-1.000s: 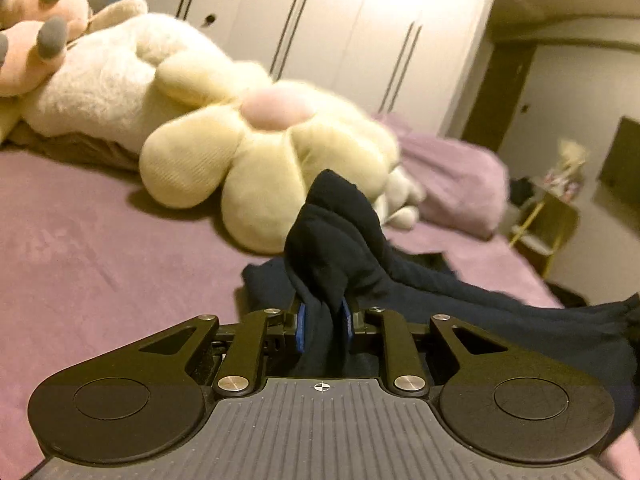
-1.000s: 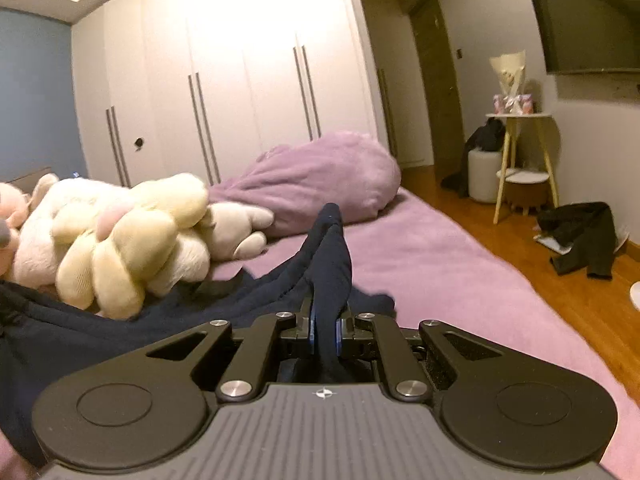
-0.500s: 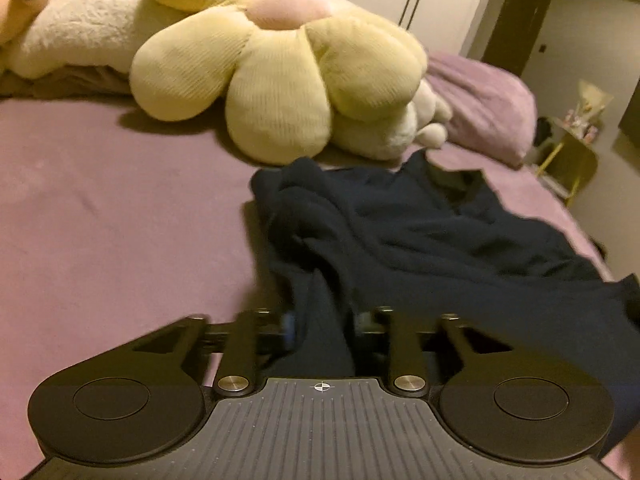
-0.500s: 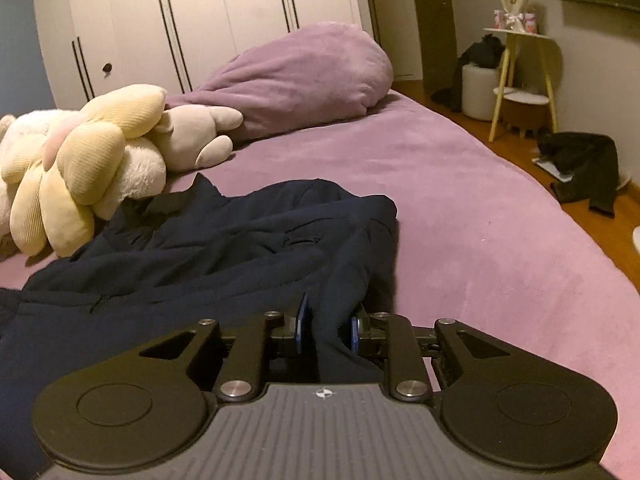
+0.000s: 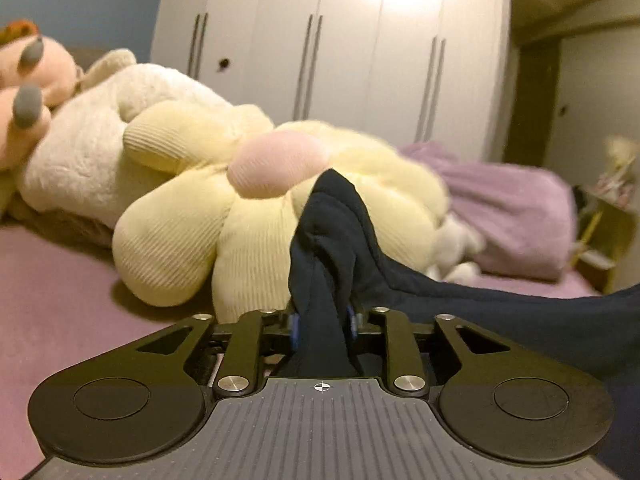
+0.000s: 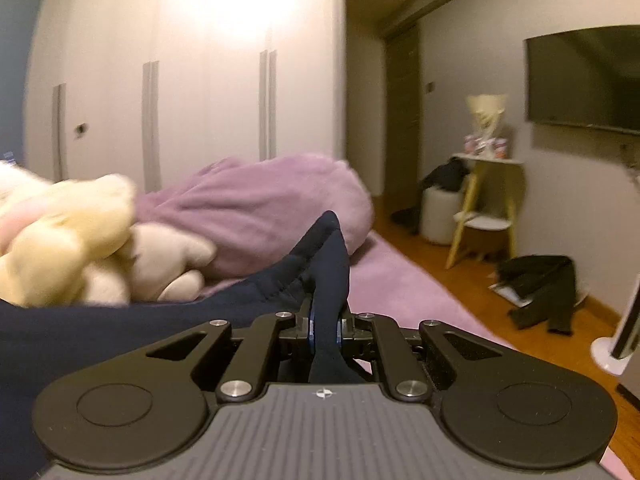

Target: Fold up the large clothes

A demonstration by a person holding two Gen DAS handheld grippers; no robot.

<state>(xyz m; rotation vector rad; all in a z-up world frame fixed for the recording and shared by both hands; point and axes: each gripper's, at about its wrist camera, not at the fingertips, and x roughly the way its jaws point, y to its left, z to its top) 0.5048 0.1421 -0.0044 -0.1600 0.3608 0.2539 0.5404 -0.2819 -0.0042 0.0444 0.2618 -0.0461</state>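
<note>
The dark garment [image 5: 460, 300] is pinched by the left gripper [image 5: 322, 322] and right gripper [image 6: 325, 326], probably so that an edge is held taut for folding.

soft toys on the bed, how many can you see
3: a yellow flower plush nearest the dark garment, a white plush behind it, and a pink one at the far left edge. Others may be hidden.

The dark navy soft fabric garment [image 5: 332, 248] is bunched into a thick upright fold which rises toward 12 o'clock in the left wrist view. From there its edge runs taut toward 3 o'clock. In the right wrist view [image 6: 328, 264] another corner stands as a thin peak, and the cloth spreads toward 9 o'clock.
</note>
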